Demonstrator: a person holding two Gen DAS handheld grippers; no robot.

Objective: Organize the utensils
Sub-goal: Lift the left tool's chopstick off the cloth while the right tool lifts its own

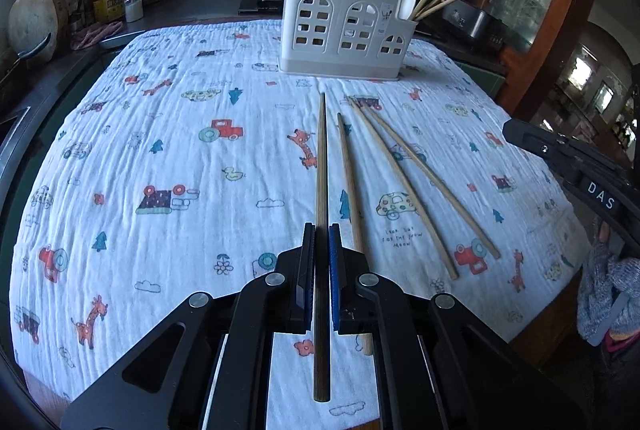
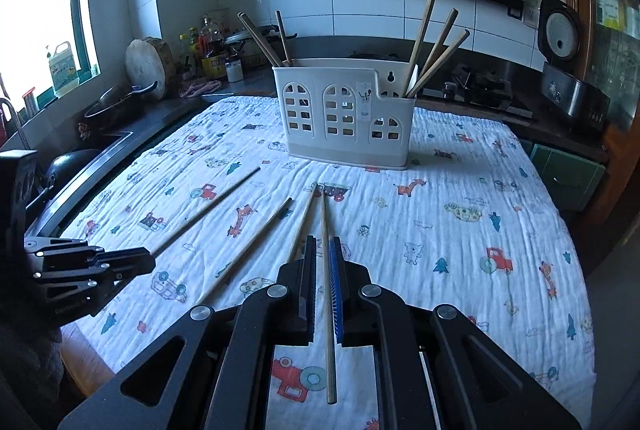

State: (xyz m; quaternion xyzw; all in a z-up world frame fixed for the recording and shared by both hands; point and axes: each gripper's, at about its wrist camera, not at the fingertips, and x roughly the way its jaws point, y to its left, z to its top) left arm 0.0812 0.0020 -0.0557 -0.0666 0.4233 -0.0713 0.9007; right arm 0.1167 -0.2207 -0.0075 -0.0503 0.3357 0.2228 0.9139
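Two tools [image 1: 321, 230] [image 2: 323, 242] each clamp one chopstick [image 1: 321, 166] [image 2: 326, 250].

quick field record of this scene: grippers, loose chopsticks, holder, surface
left gripper: shut on a dark chopstick
right gripper: shut on a light chopstick
loose chopsticks: one beside the left gripper, one further right
holder: white, upright at the far side, chopsticks standing in both ends
surface: printed cloth over the table
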